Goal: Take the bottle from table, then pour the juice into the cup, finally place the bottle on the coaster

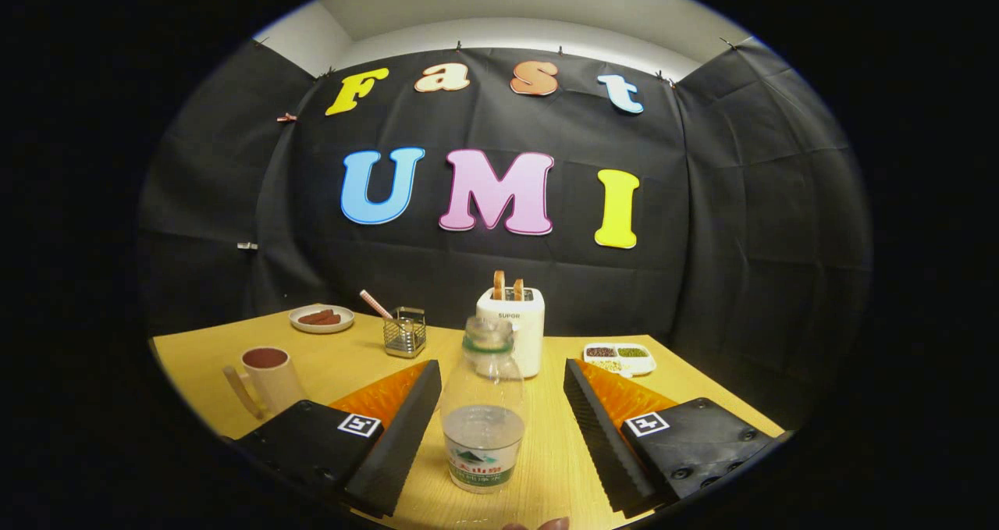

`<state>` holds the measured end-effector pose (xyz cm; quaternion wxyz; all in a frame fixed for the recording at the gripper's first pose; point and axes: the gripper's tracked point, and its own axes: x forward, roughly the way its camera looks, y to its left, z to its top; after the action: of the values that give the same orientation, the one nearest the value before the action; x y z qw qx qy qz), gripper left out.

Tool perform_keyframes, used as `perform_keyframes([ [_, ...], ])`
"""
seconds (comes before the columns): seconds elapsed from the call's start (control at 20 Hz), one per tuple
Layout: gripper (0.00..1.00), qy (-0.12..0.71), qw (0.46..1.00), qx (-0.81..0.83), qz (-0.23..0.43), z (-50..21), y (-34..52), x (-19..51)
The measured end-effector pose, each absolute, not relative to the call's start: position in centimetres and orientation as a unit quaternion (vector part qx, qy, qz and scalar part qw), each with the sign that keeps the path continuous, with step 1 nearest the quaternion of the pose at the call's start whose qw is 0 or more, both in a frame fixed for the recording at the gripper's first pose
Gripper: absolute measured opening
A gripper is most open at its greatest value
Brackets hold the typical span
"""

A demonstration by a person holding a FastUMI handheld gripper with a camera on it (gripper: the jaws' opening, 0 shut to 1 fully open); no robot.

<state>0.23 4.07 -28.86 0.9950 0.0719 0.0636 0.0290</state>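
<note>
A clear plastic bottle [482, 405] with a green neck ring and a little liquid in its lower part stands upright on the wooden table [546, 452]. It is between my two black fingers [406, 428], with a gap on each side. My gripper [499, 370] is open around it and touches nothing. A cream mug [265, 382] with dark liquid inside stands to the left, beyond my left finger.
A white toaster [515, 331] with two slices stands right behind the bottle. A wire basket [404, 333] with a straw and a plate of sausages [321, 318] sit at the back left. A divided white dish [620, 357] of grains lies at the back right.
</note>
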Motion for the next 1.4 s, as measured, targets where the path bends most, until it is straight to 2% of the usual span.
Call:
perform_keyframes([
  [0.25,0.98,0.080,0.992,0.090,0.038,-33.4,5.6,0.9],
  [0.6,0.97,0.092,0.992,0.089,0.023,-35.7,5.4,2.0],
  [0.65,0.93,0.094,0.991,0.090,0.019,-35.7,5.1,2.0],
  [0.75,0.78,0.113,0.990,0.087,0.017,-36.3,5.3,2.8],
  [0.8,0.75,0.126,0.989,0.076,0.014,-36.3,5.4,2.9],
  [0.95,0.70,0.123,0.992,0.025,0.003,-33.9,4.7,3.1],
  [1.2,0.69,0.116,0.989,-0.093,-0.008,-28.5,4.6,3.7],
  [1.4,0.69,0.118,0.981,-0.156,0.014,-24.6,7.0,4.0],
])
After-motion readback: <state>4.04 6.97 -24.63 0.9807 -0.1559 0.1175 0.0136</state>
